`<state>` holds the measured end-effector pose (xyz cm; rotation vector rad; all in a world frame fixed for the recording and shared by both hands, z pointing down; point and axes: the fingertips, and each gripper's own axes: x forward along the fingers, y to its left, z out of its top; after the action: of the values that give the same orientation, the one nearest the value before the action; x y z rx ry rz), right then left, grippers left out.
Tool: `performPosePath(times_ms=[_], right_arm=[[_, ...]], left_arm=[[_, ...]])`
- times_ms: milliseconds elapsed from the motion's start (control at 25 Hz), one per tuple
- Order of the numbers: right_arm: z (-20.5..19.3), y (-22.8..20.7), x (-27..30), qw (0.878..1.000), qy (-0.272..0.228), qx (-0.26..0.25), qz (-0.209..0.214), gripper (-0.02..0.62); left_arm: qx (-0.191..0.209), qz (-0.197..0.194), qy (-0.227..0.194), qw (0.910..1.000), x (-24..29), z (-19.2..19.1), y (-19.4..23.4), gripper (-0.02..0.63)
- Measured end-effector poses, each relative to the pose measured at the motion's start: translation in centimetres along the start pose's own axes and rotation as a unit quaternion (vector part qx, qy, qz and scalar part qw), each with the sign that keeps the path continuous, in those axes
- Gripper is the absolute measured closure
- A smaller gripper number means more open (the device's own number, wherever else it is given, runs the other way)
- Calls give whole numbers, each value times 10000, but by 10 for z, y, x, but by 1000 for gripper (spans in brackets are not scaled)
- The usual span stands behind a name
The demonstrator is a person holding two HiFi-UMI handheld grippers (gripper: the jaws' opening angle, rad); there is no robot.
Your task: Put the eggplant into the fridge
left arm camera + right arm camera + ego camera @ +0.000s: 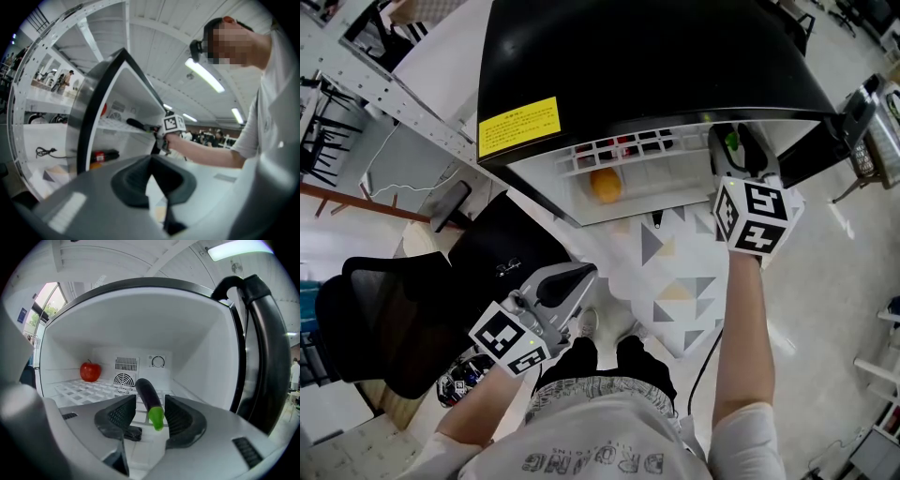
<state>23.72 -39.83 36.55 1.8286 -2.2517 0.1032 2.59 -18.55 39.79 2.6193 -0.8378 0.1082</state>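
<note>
The dark purple eggplant (146, 393) lies on the white wire shelf (79, 390) inside the open fridge (206, 357), green stem end toward me. My right gripper (150, 409) stands open around that stem end, with a gap between each pad and the eggplant. From the head view the right gripper (734, 150) reaches into the black-topped fridge (656, 56). The left gripper view shows the eggplant (136, 124) on the shelf ahead of the right hand. My left gripper (570, 281) hangs low outside, shut and holding nothing (151, 182).
A red apple (90, 371) sits at the shelf's back left. An orange fruit (606, 185) lies on a lower level, a red and black item (105, 154) below. The fridge door (265, 357) stands open at right. A black office chair (384, 319) is at left.
</note>
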Motion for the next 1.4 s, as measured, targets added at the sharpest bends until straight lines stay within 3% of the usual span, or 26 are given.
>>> performPosePath(times_ms=[480,1120,1400], right_arm=[[5,16,-41,9999,-98,0,72,426],[15,68,-112,9986,-292,-69,441,527],[-2,90,-145,9983,-164,-29,551,561]], left_arm=[[79,-131,-111,9998,-16,7,-11,598],[233,-320,-274,9988,-39,16,-30,598],[324,-409,-319,9981,-54,22,-35,598]])
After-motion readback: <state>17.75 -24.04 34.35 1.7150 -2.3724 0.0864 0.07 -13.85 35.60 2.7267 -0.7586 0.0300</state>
